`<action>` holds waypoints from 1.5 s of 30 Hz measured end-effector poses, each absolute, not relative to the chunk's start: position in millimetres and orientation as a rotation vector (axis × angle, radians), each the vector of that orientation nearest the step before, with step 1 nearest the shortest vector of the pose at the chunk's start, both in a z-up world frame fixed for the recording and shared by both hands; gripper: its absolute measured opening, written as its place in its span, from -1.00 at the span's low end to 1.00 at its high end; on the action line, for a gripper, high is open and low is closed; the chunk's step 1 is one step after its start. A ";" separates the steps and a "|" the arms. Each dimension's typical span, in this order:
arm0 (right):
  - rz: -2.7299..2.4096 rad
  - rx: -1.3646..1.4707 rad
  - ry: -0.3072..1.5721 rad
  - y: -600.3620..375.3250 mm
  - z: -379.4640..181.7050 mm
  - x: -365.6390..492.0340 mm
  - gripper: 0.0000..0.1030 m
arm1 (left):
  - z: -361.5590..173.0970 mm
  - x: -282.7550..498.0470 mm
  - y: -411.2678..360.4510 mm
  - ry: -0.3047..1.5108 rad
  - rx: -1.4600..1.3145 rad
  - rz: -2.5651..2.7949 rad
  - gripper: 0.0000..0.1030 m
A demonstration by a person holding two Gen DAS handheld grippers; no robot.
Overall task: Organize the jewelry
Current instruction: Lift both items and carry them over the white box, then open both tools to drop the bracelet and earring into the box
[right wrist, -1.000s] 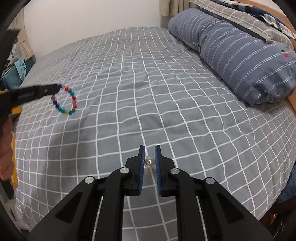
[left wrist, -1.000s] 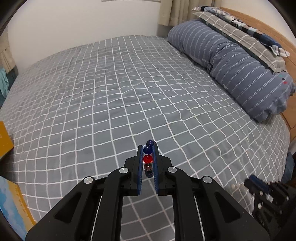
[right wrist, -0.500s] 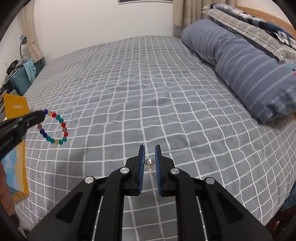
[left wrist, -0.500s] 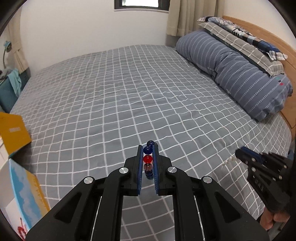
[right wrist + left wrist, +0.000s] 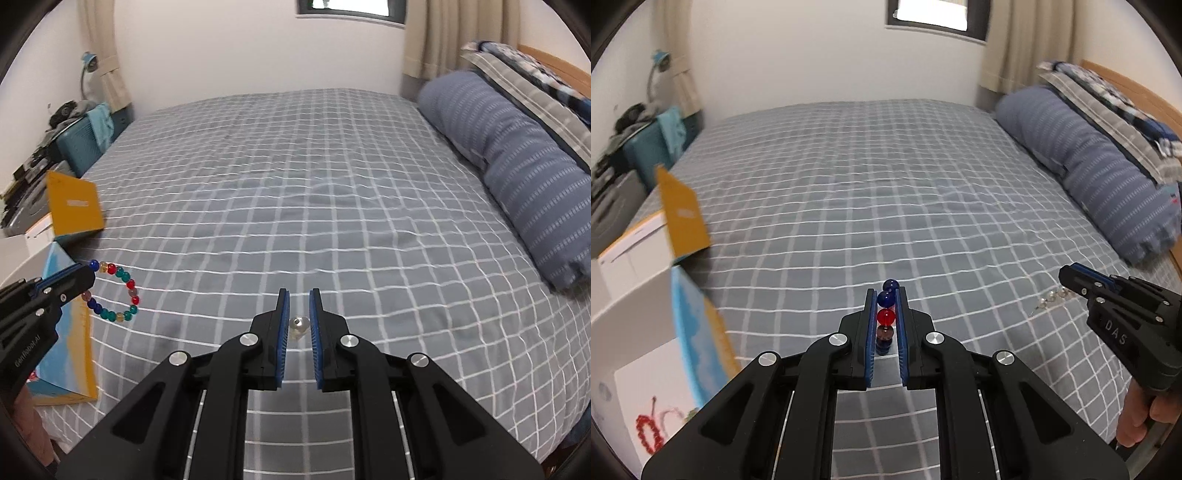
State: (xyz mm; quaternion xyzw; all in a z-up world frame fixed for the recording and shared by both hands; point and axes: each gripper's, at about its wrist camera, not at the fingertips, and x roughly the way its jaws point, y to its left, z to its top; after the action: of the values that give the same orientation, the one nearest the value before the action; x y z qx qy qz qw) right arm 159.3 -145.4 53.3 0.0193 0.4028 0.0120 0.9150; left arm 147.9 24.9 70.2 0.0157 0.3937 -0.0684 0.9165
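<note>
a: what is pinched by the left claw [image 5: 885,321]?

b: a multicoloured bead bracelet [image 5: 114,291] is clamped between its blue pads [image 5: 870,332]; in the left wrist view dark blue, red and brownish beads are lined up in the narrow gap; in the right wrist view the rest of the loop is seen dangling freely from the claw tip, above the grey checked bedspread [image 5: 295,206].

a: and the right claw [image 5: 299,325]?

b: it is pressed together on a clear bead [image 5: 298,323]; from the left wrist view a strand of clear beads [image 5: 1054,296] is seen trailing from its tip; whether it is a bracelet or a necklace cannot be told.

a: where is the box placed?

b: an open white box with an orange lid flap [image 5: 681,214] is seen at the left edge of the bed; a red bead piece [image 5: 648,432] is seen lying inside it, low at the left; a blue and orange panel [image 5: 68,332] is seen beside the left claw.

a: what else is seen?

b: a blue striped bolster [image 5: 517,158] is laid along the right side by the wooden headboard; a hand [image 5: 1141,417] is wrapped around the right claw's handle.
</note>
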 end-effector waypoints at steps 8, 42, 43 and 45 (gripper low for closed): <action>0.116 0.009 0.811 -89.8 72.4 163.8 -0.80 | 86.4 129.6 75.8 0.780 -0.002 -0.046 -0.82; 0.613 -0.206 0.868 214.5 52.1 114.9 -0.80 | 78.0 18.7 319.6 0.837 -0.206 0.313 -0.82; 0.615 -0.209 0.882 216.9 45.9 112.5 -0.80 | 72.5 16.8 323.6 0.846 -0.204 0.325 -0.82; 0.608 -0.214 0.921 224.6 30.6 112.8 -0.80 | 62.0 15.5 331.6 0.868 -0.213 0.335 -0.82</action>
State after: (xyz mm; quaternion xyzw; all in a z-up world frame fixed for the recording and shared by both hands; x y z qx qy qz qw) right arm 112.8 224.6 30.6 -0.1014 0.4365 0.2884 0.8461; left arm 15.5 331.6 62.0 -0.1026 0.4176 0.1614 0.8883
